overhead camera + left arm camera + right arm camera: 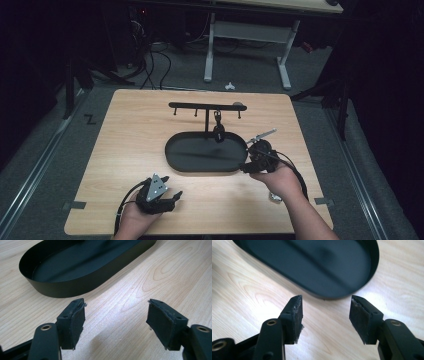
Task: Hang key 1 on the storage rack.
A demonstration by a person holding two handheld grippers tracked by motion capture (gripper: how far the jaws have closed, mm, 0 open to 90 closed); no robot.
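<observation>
Your left tongs (pixel 116 315) and right tongs (pixel 325 312) both gape empty over the counter (pixel 130 150); the high view alone shows the hook rack (pixel 206 106) behind the black tray (pixel 172 162) at centre frame.

A: Tray (pixel 176 159), matte black, oval, thin low wall standing upright all round. Pose?

B: Flat on the table (pixel 120 150), right way up, long axis 9 to 3 o'clock. Sits about table centre in the high view.

A: Inside?

B: Smooth dark floor, faint sheen, slightly paler than the wall.

A: Left gripper view?

B: Tray (pixel 75 288) up at 11 o'clock, one curved end nearest, outer wall showing.

A: Right gripper view?

B: Tray (pixel 374 255) at 12 o'clock, rounded end swinging toward 2 o'clock, rim casting a thin shadow on the wood
</observation>
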